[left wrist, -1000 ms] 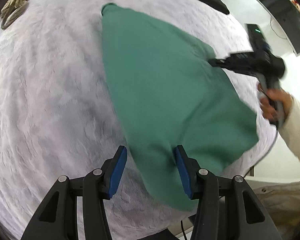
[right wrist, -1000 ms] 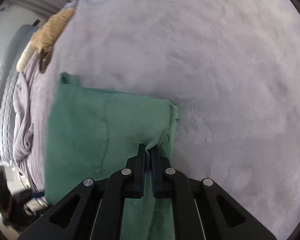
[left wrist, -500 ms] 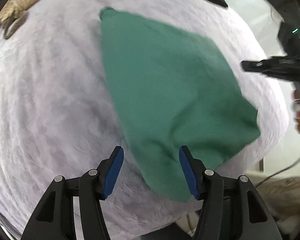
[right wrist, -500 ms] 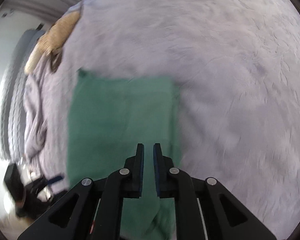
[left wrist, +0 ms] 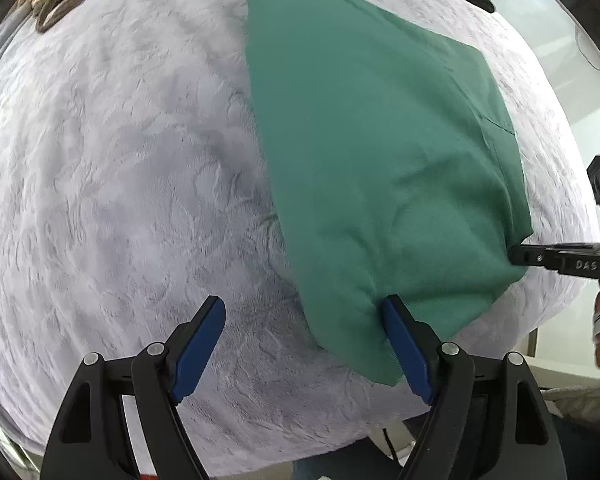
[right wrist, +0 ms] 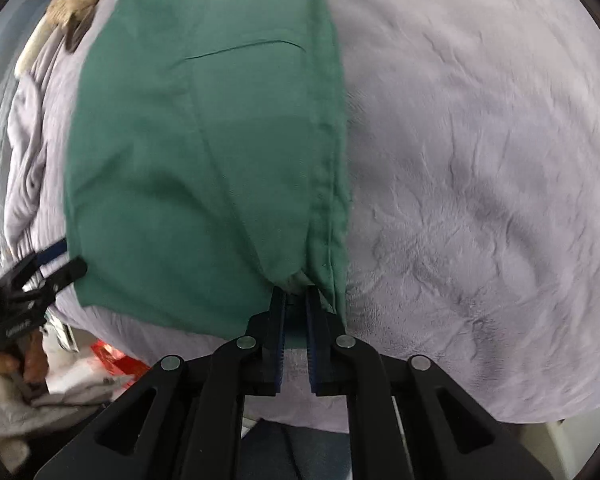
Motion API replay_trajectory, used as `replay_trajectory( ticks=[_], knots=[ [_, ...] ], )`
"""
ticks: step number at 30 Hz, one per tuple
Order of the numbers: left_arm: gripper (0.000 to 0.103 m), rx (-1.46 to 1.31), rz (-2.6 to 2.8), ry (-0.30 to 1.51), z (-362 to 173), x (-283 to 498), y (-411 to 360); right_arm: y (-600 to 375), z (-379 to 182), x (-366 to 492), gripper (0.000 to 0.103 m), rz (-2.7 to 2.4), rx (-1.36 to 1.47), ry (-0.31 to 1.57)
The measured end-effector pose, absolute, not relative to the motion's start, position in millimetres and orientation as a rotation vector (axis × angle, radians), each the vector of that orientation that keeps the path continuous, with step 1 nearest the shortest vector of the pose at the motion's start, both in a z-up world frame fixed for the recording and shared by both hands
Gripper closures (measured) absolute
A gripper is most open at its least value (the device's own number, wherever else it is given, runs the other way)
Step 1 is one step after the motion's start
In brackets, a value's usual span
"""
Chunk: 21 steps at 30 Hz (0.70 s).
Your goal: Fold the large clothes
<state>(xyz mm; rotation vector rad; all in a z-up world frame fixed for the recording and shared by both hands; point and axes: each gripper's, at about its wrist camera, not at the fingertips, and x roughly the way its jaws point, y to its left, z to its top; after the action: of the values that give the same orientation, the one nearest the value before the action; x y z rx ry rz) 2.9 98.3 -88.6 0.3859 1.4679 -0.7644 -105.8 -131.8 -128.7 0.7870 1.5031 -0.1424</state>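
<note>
left wrist: steeply down, close | right wrist: likewise, blurred | shared: green garment

bedroom, plush lilac bedspread, rumpled sheet at bedside

Bright even daylight, soft shadows, strong fisheye bending with dark corners, slight motion blur

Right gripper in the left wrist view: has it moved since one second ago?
Yes. The right gripper went along the green garment's right edge, from its far part to the corner near the bed's front edge.
</note>
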Motion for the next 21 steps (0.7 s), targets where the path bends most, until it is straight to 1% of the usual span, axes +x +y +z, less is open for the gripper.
replay_trajectory(
  ticks=[5, 11, 14, 15, 16, 18, 21],
  knots=[
    [0.022, 0.383, -0.724, 1.494, -85.4, 8.2, 100.3, -125.6, -119.7, -93.6, 0.093, -0.124, 0.672, 1.549],
    [0.021, 0.392, -0.684, 1.485, -75.8, 18.4, 100.7, -131.3, -105.9, -94.1, 0.091, -0.105, 0.678, 1.553],
    [0.022, 0.398, -0.671, 1.494, -72.7, 22.8, 99.4, -137.0, -97.2, -99.4, 0.085, -0.100, 0.681, 1.553],
    [0.022, 0.399, -0.667, 1.497, -71.0, 23.5, 97.7, -137.9, -93.4, -100.0, 0.081, -0.098, 0.678, 1.548],
    [0.022, 0.402, -0.664, 1.495, -70.6, 25.2, 97.5, -136.7, -94.9, -103.9, 0.072, -0.098, 0.677, 1.544],
    [0.021, 0.409, -0.657, 1.485, -68.5, 28.8, 96.4, -140.5, -88.9, -105.6, 0.062, -0.098, 0.673, 1.538],
    [0.021, 0.403, -0.638, 1.473, -64.7, 34.3, 96.2, -139.6, -82.8, -105.9, 0.062, -0.098, 0.673, 1.531]
  ],
)
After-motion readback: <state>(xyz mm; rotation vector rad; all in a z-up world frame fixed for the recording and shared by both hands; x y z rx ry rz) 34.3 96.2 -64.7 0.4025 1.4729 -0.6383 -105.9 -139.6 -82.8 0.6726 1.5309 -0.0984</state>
